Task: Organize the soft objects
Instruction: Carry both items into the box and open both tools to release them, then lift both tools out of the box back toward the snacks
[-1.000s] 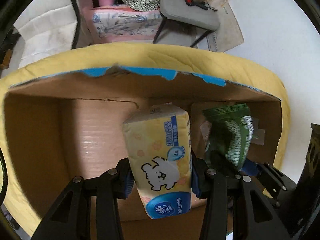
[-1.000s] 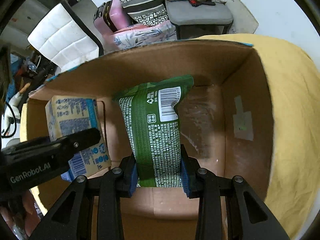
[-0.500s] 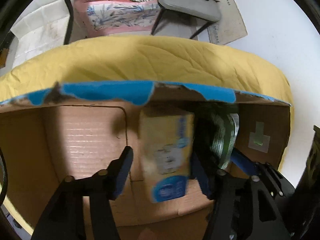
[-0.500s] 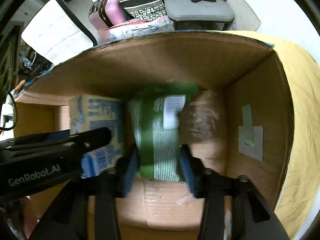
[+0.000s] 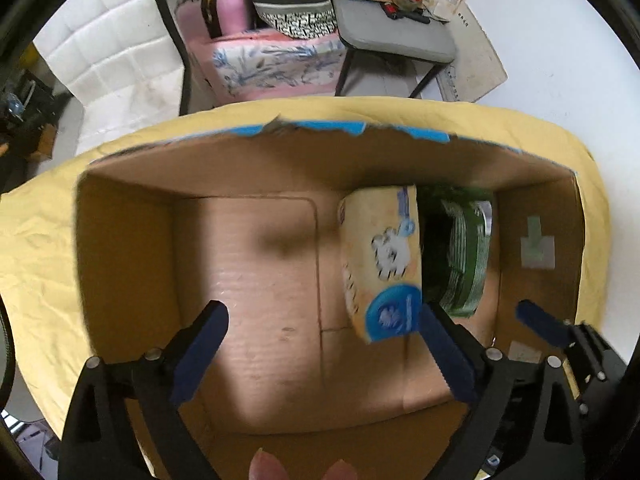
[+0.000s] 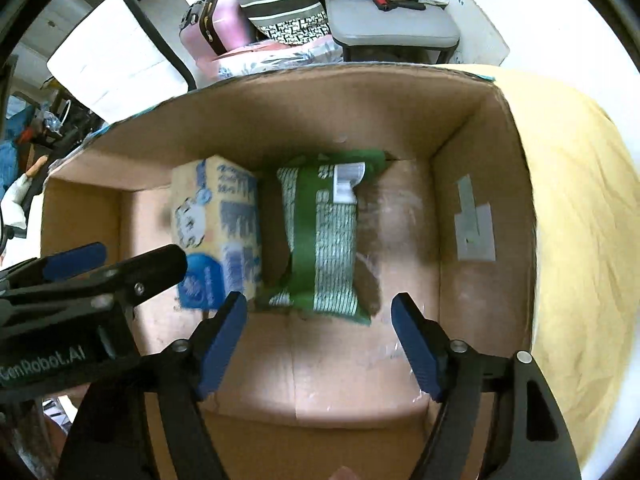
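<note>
Jaws of both grippers wide, empty, yellow tissue pack point(image 5: 380, 264) blurred, seemingly upright beside green pouch point(image 6: 324, 236), cardboard box point(image 6: 472, 128)

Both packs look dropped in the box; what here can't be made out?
- Yellow tissue pack: print blurred in both views; its lower corner hidden by the left gripper in the right wrist view.
- Green pack: mostly hidden behind the tissue pack in the left wrist view; text unreadable.
- Cardboard box: near wall cut off.
</note>
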Available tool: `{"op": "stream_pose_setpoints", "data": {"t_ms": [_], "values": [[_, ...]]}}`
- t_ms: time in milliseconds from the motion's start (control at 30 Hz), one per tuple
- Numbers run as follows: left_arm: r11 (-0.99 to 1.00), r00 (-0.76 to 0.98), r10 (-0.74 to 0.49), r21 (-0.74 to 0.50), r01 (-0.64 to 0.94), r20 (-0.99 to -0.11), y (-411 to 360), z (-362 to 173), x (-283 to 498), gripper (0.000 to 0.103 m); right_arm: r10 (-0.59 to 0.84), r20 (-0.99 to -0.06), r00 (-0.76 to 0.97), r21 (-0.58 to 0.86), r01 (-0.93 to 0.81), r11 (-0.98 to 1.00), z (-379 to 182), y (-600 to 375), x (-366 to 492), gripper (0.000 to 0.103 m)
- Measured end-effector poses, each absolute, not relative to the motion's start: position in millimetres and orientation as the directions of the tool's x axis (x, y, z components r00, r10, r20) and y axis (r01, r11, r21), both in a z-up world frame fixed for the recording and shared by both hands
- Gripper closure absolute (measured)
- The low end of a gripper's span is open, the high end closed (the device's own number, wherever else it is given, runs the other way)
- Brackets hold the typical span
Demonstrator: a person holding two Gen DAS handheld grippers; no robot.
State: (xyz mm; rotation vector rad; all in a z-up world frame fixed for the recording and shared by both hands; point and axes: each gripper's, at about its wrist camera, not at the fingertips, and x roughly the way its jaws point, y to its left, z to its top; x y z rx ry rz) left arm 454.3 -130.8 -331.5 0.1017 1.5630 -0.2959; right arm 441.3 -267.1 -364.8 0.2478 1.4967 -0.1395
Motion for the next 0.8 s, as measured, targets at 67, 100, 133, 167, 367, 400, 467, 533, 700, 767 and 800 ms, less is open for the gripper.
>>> {"op": "stream_pose_setpoints", "data": {"t_ms": [67,100,133,167,367,400,467,533,700,767,800], "values": [[0.961,0.004,-0.118,-0.113,0.254,-0.993,-126.7,-325.1,446.8,0.005,0.057,-0.994,0.089,0.077,0.244,0.967,-358.0,-262.2,431.9,0.005],[0.962,0.021,-0.113,-0.104,0.254,-0.993,-124.0,-320.5,441.7,0.005,0.057,-0.993,0.099,0.080,0.245,0.966,-355.2,-260.7,428.0,0.005],[0.961,0.030,-0.115,-0.103,0.255,-0.993,-121.8,-318.1,437.7,0.005,0.051,-0.993,0.106,0.075,0.243,0.967,-351.5,-258.5,424.2,0.005],[0.961,0.038,-0.118,-0.104,0.256,-0.992,-120.6,-314.8,434.1,0.005,0.045,-0.993,0.111,0.071,0.239,0.968,-347.6,-256.4,420.1,0.005],[0.963,0.113,-0.108,-0.076,0.258,-0.988,-116.3,-289.0,411.3,0.005,0.020,-0.988,0.155,0.056,0.234,0.971,-322.6,-251.0,397.4,0.000],[0.963,0.128,-0.108,-0.071,0.261,-0.986,-115.8,-282.8,406.4,0.005,0.012,-0.987,0.162,0.051,0.235,0.971,-319.0,-249.0,396.7,0.000],[0.961,0.154,-0.103,-0.058,0.271,-0.983,-116.0,-273.9,399.2,0.005,-0.003,-0.983,0.186,0.040,0.228,0.973,-308.8,-246.7,389.2,0.000],[0.961,0.183,-0.099,-0.047,0.272,-0.978,-115.4,-261.8,390.6,0.005,-0.018,-0.979,0.202,0.028,0.226,0.974,-299.6,-243.8,382.7,0.000],[0.964,0.250,-0.097,-0.028,0.265,-0.963,-111.7,-232.7,364.4,0.005,-0.035,-0.970,0.239,0.020,0.224,0.974,-271.5,-240.8,360.9,0.000],[0.966,0.271,-0.104,-0.031,0.258,-0.957,-108.0,-219.6,352.7,0.005,-0.049,-0.966,0.255,0.010,0.222,0.975,-258.6,-239.8,350.0,0.000],[0.966,0.278,-0.109,-0.036,0.257,-0.954,-106.3,-214.1,347.6,0.005,-0.056,-0.963,0.264,0.004,0.220,0.975,-252.4,-238.8,344.7,0.000]]}}
